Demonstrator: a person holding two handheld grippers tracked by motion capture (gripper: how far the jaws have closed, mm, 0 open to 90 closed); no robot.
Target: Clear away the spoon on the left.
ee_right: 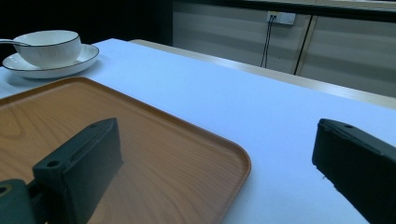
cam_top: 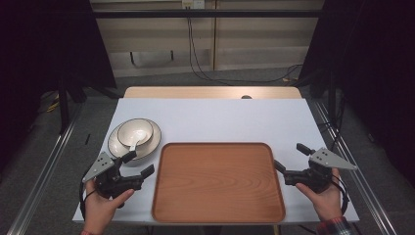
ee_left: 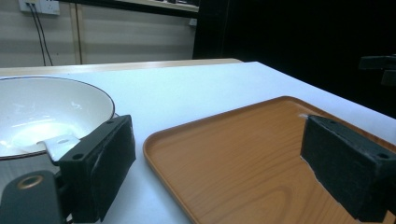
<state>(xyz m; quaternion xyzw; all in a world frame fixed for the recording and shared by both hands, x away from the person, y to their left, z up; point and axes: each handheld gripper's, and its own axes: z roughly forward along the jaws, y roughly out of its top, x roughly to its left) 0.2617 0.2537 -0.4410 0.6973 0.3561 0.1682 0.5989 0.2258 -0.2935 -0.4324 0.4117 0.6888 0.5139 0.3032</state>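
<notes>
Both grippers are wide open and empty. The left gripper (cam_top: pixel 135 164) sits at the tray's left edge, just beside the dishes; the right gripper (cam_top: pixel 290 159) is at the tray's right edge.

The things nearest the work are a bowl (cam_top: pixel 134 131) nested on a plate (cam_top: pixel 117 145) with a spoon (cam_top: pixel 137 143) in it, at the front-left of the white worktop (cam_top: pixel 220 120), just left of the empty wooden tray (cam_top: pixel 218 182) and not touching it.

My read: the step is a left-gripper pick of the dish stack, to go onto the tray.

How to do it well:
- Grip the plate rim, not the bowl, so the whole stack moves together.
- Keep it level; the spoon is loose and its handle overhangs toward the gripper.
- Lift clear of the tray lip and set down inside the rim.
- Right gripper can steady the tray's right edge.

Hard to make out:
- In the left gripper view the bowl is cut off at the frame's left edge, and the near jaw covers part of the spoon handle.
- Can't tell if the bowl holds anything but the spoon.
- The tray's near edge is cut off in both gripper views.
</notes>
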